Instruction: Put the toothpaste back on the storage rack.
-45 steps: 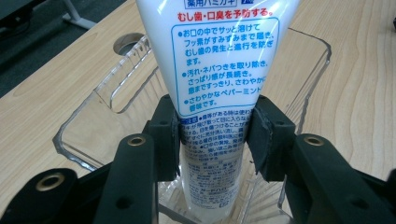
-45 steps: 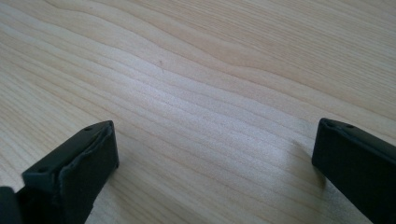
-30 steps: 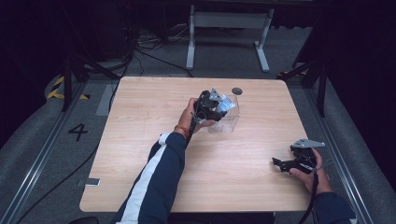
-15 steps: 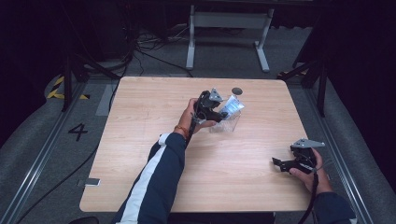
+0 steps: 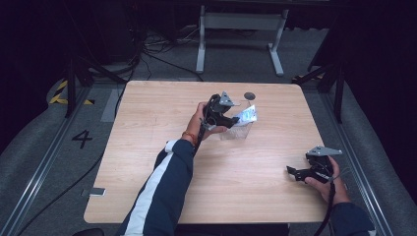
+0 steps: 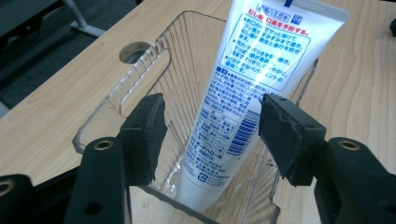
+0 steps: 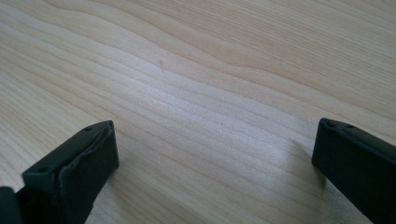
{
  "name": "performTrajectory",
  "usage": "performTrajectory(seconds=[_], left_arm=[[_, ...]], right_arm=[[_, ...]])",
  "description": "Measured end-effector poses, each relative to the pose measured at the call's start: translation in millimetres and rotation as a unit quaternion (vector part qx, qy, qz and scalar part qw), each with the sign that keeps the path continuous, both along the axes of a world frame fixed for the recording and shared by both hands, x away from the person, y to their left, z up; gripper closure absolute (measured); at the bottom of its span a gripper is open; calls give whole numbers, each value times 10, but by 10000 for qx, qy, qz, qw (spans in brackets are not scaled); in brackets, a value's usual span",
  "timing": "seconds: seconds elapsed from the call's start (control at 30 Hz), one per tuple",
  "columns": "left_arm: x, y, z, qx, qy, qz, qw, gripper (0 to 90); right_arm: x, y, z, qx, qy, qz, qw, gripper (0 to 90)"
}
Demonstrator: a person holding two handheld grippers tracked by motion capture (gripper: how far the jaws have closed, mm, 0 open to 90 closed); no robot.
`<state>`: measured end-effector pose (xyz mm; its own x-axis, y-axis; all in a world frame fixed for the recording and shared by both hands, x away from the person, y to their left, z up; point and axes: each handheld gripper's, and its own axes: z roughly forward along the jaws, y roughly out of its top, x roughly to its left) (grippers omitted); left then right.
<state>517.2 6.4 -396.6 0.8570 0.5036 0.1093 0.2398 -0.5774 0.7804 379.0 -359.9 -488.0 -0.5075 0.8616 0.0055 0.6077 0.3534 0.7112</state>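
A white tube (image 6: 247, 93) with blue print stands leaning in a clear ribbed plastic container (image 6: 140, 65) on the wooden table. My left gripper (image 6: 212, 126) hovers over the container's near rim, and its jaws have just been opening. The tube sits between them; the left pad stands well off it and the right pad is at its edge without pressing. In the high view the left gripper (image 5: 231, 117) is at the table's far middle, beside the tube (image 5: 246, 115) and container (image 5: 236, 130). My right gripper (image 5: 295, 172) rests low near the front right, open over bare wood (image 7: 215, 144).
A round hole (image 5: 249, 95) is cut in the table just behind the container, also seen as the hole (image 6: 133, 51) in the left gripper view. A metal stand (image 5: 236, 29) and cables lie on the floor beyond the table.
The left jaws have spread apart and the tube now leans in the container, tipped to the right. Neither hand has shifted.
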Motion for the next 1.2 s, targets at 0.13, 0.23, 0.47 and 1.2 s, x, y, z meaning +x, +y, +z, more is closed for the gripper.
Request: performTrajectory(seconds=[0.13, 0.23, 0.47, 1.2], left_arm=[[-24, 24, 43, 68, -2, -5, 10000, 409], [-53, 39, 66, 129, -20, -28, 9999, 397], [-126, 122, 125, 277, -73, -67, 9996, 373], [-392, 412, 251, 737, -221, -81, 9970, 340]], right_arm=[[0, 0, 0, 0, 0, -1, 10000, 5], [0, 0, 0, 0, 0, 0, 10000, 5], [0, 0, 0, -1, -1, -2, 10000, 5], [-1, 0, -1, -5, -7, -7, 10000, 5]])
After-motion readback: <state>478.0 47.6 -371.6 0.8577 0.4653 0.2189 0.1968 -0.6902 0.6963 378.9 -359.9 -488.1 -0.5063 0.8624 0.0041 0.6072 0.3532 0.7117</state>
